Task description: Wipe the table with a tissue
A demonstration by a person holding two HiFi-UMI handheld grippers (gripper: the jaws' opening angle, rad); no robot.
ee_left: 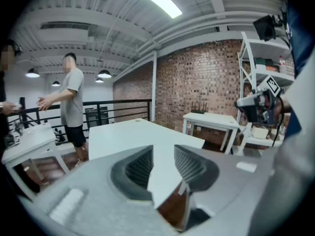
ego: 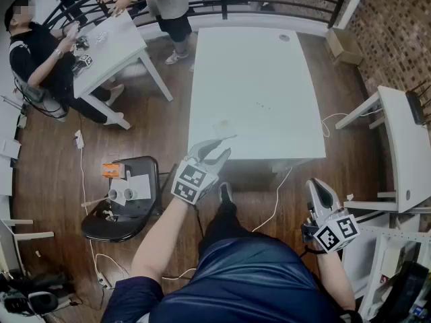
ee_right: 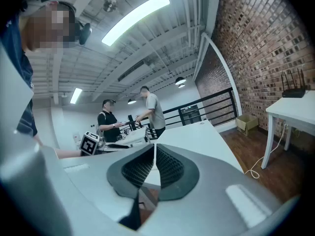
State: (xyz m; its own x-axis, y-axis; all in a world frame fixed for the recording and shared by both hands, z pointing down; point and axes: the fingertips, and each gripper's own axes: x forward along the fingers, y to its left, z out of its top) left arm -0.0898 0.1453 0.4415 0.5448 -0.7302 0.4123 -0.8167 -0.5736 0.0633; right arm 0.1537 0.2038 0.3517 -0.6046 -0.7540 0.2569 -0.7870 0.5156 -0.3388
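The large white table (ego: 256, 79) stands straight ahead of the person, its top bare apart from a faint pale smudge (ego: 221, 123) near the close edge. Whether that mark is a tissue cannot be told, and no tissue can be picked out in any view.

The left gripper (ego: 229, 145) hovers over the table's near edge, just beside the smudge. In the left gripper view its jaws stand clearly apart with nothing between them; only the table top (ee_left: 128, 134) shows through the gap.

The right gripper (ego: 316, 184) is held lower and to the right, off the table and above the wooden floor (ego: 54, 200). In the right gripper view its jaws (ee_right: 154, 163) meet at the tips and grip nothing.

A black chair (ego: 145, 167) stands to the left of the person's legs, with papers and an orange item on its seat. Further left, two people (ego: 40, 52) are busy at a second white table (ego: 128, 42). A third white table (ego: 404, 147) stands at the right, near a brick wall (ego: 397, 25) and a cardboard box (ego: 342, 42).
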